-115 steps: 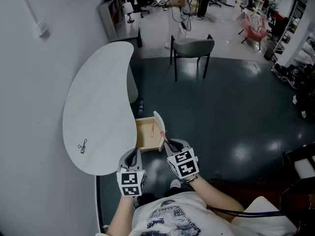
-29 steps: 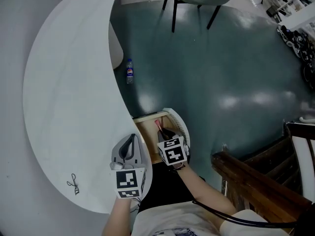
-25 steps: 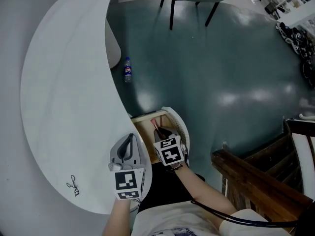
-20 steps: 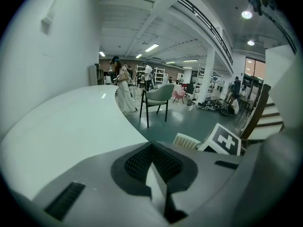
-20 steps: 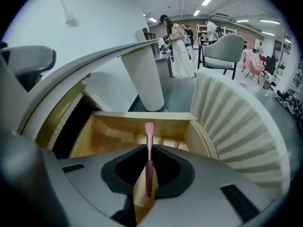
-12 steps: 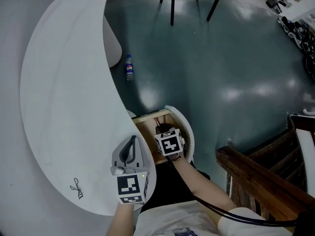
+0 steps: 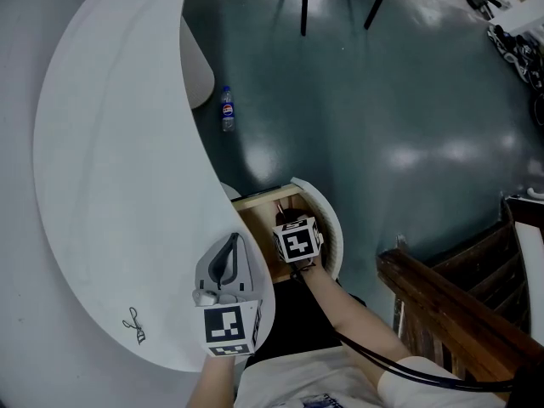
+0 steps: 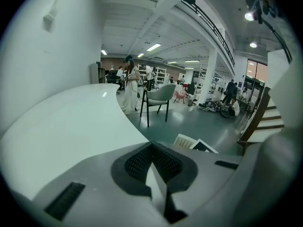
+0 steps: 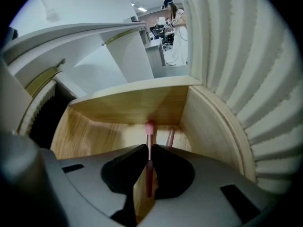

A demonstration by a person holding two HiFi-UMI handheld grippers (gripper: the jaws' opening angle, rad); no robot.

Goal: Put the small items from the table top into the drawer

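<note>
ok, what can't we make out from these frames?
- Head view: drawer inside mostly hidden by the right gripper.
- Head view: small item on the table too small to identify.
- Right gripper view: held pink stick, lower end hidden between the jaws; second pink stick cut off by the gripper body.
</note>
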